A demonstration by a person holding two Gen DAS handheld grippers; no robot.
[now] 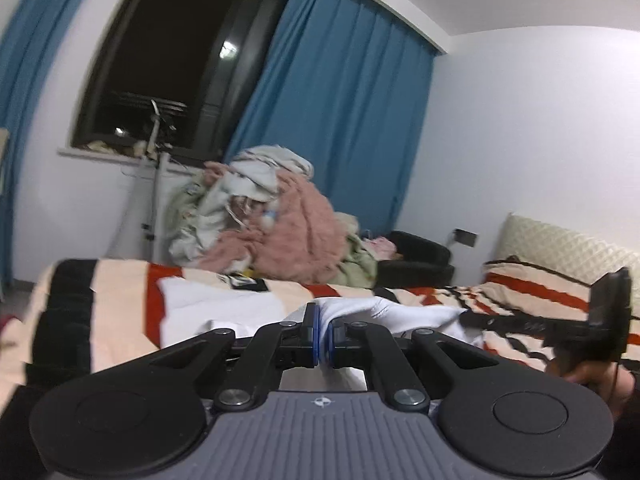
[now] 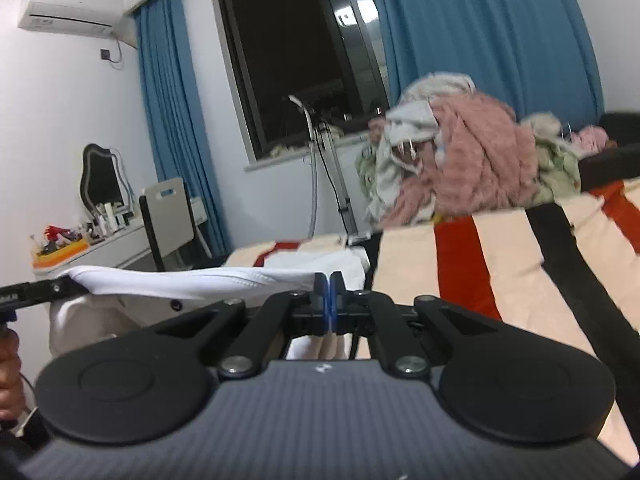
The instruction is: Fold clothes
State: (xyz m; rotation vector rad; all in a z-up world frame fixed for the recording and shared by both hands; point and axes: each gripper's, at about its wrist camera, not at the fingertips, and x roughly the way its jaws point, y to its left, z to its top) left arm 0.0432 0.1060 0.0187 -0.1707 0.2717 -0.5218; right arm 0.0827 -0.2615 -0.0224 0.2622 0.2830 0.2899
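Observation:
A white garment [image 1: 224, 304] lies on the striped bed, its near edge lifted. My left gripper [image 1: 323, 332] is shut on a bunched fold of that white cloth, which spills out to the right [image 1: 420, 314]. In the right wrist view my right gripper [image 2: 329, 300] is shut on the other end of the white garment [image 2: 192, 282], whose edge stretches taut to the left, where the left gripper's fingers [image 2: 36, 294] hold it. The right gripper's arm [image 1: 568, 324] shows at the right in the left wrist view, with a hand below it.
The bed has a cream, red and black striped cover [image 2: 480, 256]. A heap of pink and pale clothes [image 1: 280, 220] sits at its far side, by blue curtains [image 1: 340, 120] and a dark window. A dressing table with a mirror [image 2: 100, 180] and a chair stand at left.

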